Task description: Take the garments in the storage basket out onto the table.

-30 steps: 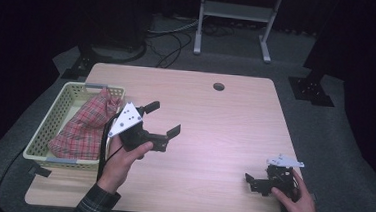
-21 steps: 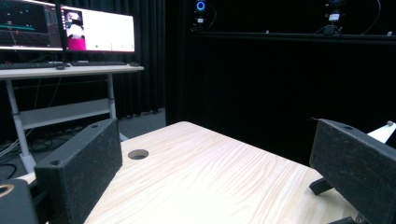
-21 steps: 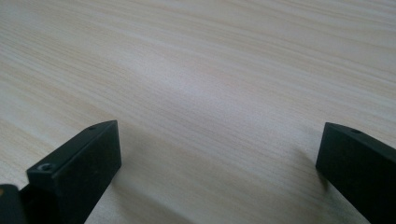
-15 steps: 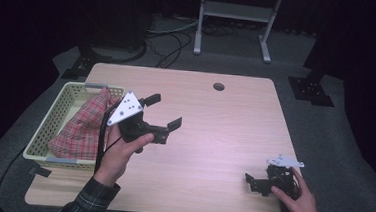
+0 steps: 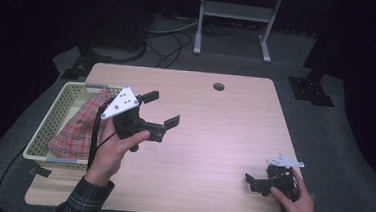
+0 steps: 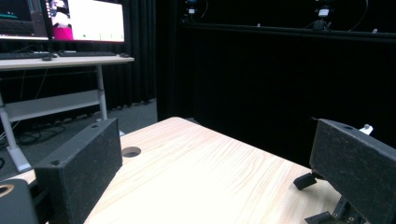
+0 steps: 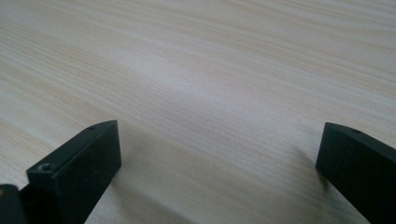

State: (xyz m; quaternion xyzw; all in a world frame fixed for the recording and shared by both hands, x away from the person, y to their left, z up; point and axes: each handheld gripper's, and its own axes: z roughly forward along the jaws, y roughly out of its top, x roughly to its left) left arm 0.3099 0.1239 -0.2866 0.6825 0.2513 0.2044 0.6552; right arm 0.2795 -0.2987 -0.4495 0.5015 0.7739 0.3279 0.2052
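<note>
- Left gripper [image 5: 160, 110] held up above the counter [image 5: 214, 138] in the person's left hand [image 5: 115, 148], over the left-centre of the top, just right of the basket [image 5: 57, 122]. Jaws wide apart, nothing between them. Grey three-cornered plate on top tilts toward the basket.
- Left gripper view: its two black jaws stand at the frame edges with bare wood between; the view looks across the counter to the cable hole [image 6: 131, 151] and beyond to a desk [image 6: 65, 59] with lit monitors [image 6: 60, 19] against black curtains. Parts of the right gripper [image 6: 327, 210] show low at the right, behind the right-hand jaw.
- Right gripper [image 5: 255, 183] sits low at the near-right corner of the counter, the right hand [image 5: 294, 206] on it. Whether it rests on the wood I cannot tell from the high view.
- Right gripper view: jaws spread wide, empty, close over the wood grain, shadows under each.
- Basket: pale yellow mesh, on the left edge of the counter. Red plaid cloth [image 5: 79, 126] lies bunched inside it, one end rising toward the far right corner of the basket.
- Cable from the left gripper trails down past the wrist and the plaid sleeve [image 5: 81, 204].
- The grippers are well apart.
</note>
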